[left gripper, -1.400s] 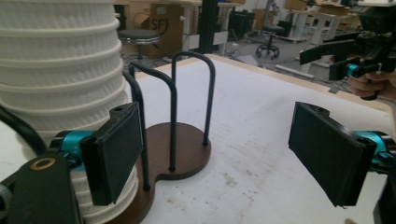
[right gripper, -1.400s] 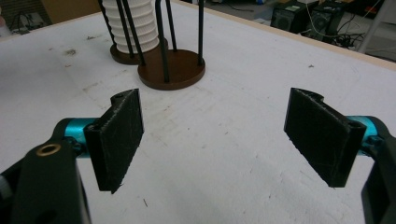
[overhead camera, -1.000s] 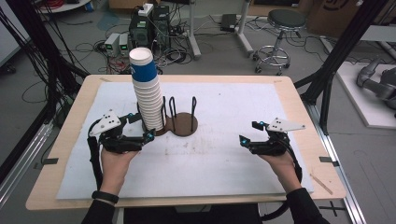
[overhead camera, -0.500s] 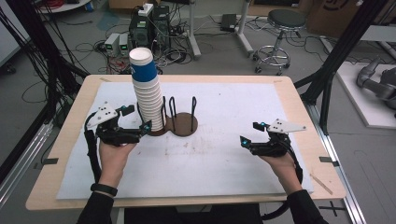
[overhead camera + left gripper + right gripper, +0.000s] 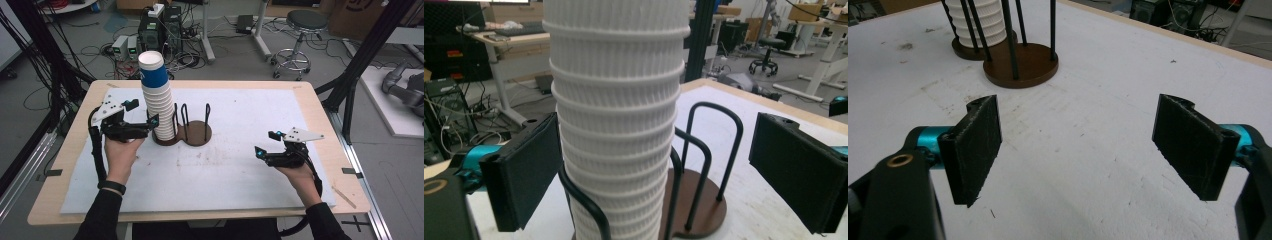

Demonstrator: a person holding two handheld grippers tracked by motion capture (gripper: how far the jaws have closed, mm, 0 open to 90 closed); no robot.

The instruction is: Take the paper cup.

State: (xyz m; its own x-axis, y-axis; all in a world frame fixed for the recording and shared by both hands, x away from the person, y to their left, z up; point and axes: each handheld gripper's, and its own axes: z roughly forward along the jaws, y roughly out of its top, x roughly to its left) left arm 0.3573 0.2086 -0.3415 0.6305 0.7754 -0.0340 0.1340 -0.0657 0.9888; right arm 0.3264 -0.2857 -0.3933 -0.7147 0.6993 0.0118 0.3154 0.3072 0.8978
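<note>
In the left gripper view the cup stack [image 5: 616, 115] runs off the top edge, so its upper cups and blue top cup are cut away, and its foot drops below the bottom edge. The right gripper view clips the same stack just above its lowest cups. From the high view, the stack covers part of the wire holder [image 5: 186, 131], and whether its bottom cup sits flat on the base is hidden.

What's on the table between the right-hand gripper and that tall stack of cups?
The empty wire cup holder beside the cup stack, then bare white mat up to the right gripper, seen from the high view.
</note>
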